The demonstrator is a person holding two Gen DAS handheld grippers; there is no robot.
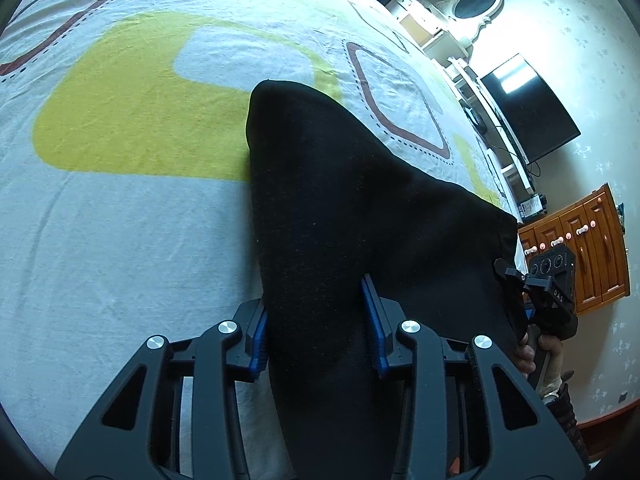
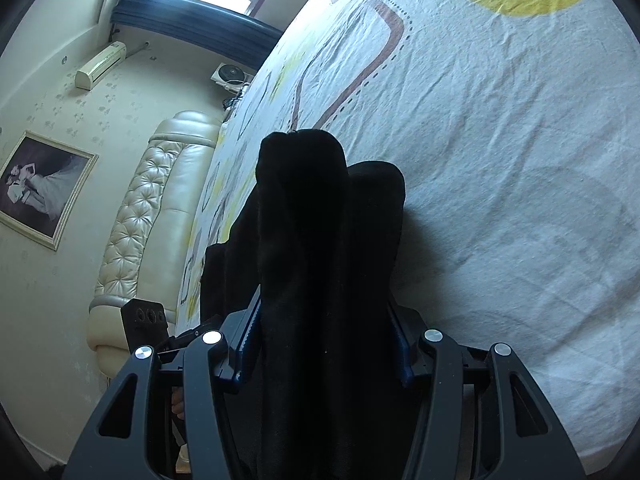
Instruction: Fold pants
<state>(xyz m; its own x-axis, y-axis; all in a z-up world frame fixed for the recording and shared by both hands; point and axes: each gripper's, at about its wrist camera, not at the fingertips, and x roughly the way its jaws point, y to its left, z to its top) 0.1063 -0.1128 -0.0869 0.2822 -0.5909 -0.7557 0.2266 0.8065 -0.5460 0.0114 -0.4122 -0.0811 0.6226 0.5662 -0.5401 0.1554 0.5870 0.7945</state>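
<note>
The black pants hang lifted over the bed, held at two ends. My left gripper is shut on the pants, black cloth bunched between its blue pads. My right gripper is shut on the other end of the pants, the cloth draped in thick folds past the fingers. The right gripper also shows in the left wrist view at the pants' right edge. The left gripper shows in the right wrist view at lower left.
The bed sheet, white with yellow and brown shapes, spreads beneath. A television and wooden cabinet stand by the wall. A padded cream headboard and framed photo lie beyond the bed.
</note>
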